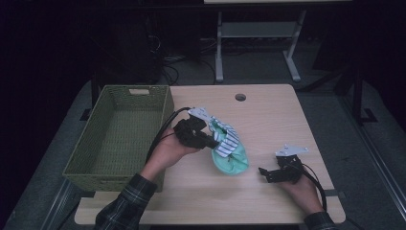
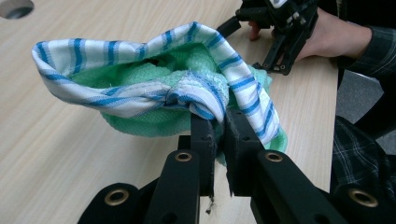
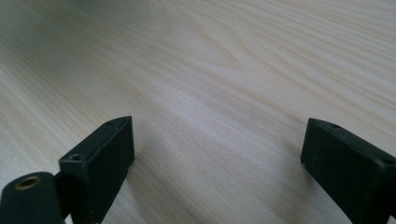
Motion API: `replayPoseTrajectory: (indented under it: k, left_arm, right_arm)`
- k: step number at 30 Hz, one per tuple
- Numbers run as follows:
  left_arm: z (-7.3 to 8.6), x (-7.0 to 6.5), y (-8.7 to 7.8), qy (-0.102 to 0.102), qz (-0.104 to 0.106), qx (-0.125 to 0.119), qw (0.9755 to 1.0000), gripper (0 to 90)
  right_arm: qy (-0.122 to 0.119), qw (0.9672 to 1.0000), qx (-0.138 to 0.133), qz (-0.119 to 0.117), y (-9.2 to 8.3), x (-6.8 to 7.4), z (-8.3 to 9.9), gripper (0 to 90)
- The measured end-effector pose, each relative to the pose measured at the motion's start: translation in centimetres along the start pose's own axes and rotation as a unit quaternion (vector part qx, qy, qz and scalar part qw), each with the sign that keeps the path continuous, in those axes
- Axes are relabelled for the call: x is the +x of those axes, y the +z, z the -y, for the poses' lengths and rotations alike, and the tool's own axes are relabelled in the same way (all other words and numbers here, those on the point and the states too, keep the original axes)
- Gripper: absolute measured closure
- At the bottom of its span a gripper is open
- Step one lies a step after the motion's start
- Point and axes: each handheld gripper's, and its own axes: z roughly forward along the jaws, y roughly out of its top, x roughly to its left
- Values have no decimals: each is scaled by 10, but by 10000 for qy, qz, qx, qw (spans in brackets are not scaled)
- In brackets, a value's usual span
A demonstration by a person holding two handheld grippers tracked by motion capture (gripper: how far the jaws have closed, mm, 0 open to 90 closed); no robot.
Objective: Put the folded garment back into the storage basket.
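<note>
Between table (image 1: 268,110) and left hand-held gripper (image 1: 214,139), the pinched striped cloth (image 1: 229,146) hides its own folds.

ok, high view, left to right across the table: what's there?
basket → left gripper → striped cloth → right gripper
</note>
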Motion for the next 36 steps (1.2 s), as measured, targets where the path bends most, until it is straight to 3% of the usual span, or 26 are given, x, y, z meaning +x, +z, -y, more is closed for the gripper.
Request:
replayPoseTrajectory:
  k: [9, 21, 36]
  left_arm:
    - [-7, 9, -30, -10, -127, -63, 9999, 827]
    - [-3, 20, -68, -121, -301, -177, 9993, 826]
    - [20, 37, -119, -438, -825, -401, 9948, 825]
  right_arm:
    - [-8, 10000, -3, 0, 0, 0, 0, 92]
    - [-4, 10000, -15, 2, 0, 0, 0, 92]
    - [-3, 10000, -18, 2, 0, 0, 0, 92]
